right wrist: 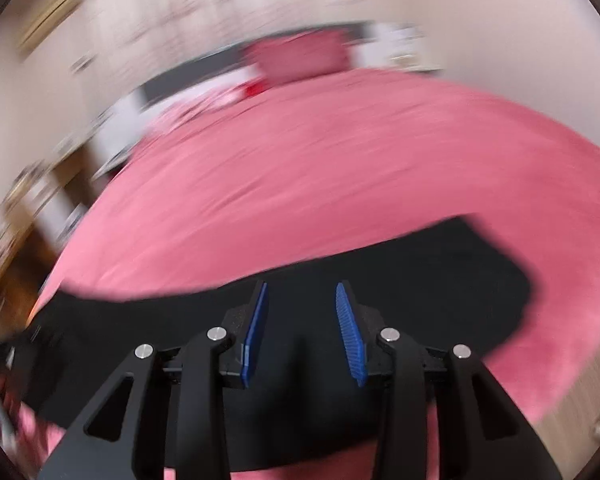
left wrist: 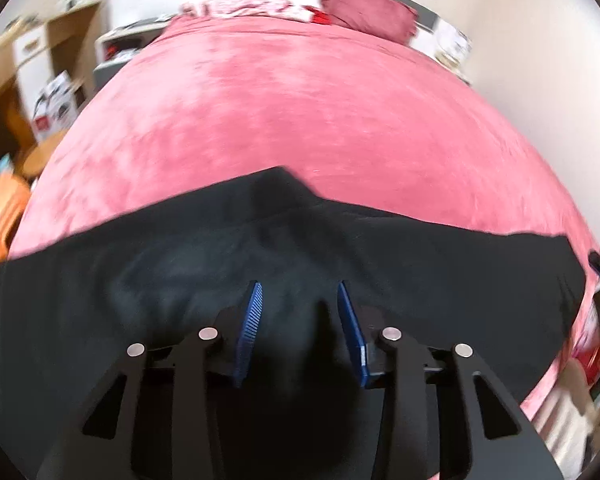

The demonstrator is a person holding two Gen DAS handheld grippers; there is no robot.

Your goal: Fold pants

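Black pants (left wrist: pixel 284 248) lie lengthwise-folded on pink bed (left wrist: pixel 300 104), 6 o'clock. My left gripper (left wrist: pixel 300 300) and right gripper (right wrist: pixel 302 300) gape, empty. Cross-folds remain, I reckon.

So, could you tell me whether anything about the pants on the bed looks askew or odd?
Yes: the black pants lie across the pink bedspread with a pointed hump in their far edge, so that edge is not straight. Nothing looks spilled or damaged.
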